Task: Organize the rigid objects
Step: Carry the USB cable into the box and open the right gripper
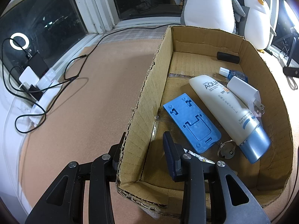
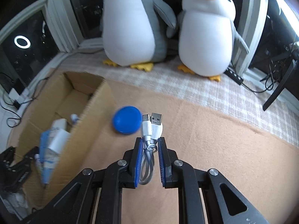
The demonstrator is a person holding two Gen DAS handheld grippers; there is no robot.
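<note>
Two grippers are in use. The right gripper (image 2: 149,145) is closed on a bundled white USB cable (image 2: 151,130), pinched across the middle of the bundle between ribbed blue pads (image 2: 139,160), with both plugs projecting past the fingertips and a loop hanging back between the jaws. The cable is judged light and limp, liable to sag or slip out of its bundle; a hold across the gathered strands, as found, is considered the soundest. It is held above the tan felt-like mat (image 2: 214,140), near a glossy blue disc-shaped case (image 2: 127,120) lying just beside the outer wall of the cardboard box (image 2: 93,115). The left gripper (image 1: 143,147) straddles the near left wall of the box, one finger outside and one inside; the jaws appear spread with the corrugated wall between them, and a firm clamp cannot be confirmed. Inside the box are noted a smooth white lotion tube (image 1: 226,110) with a blue cap, a flat blue moulded plastic stand (image 1: 192,123), a white plug adapter (image 1: 244,91), a key on a ring (image 1: 226,150), a small blue bottle (image 1: 233,73) and a black cylinder (image 1: 228,57). All are judged rigid and light; the tube is probably slippery.
</note>
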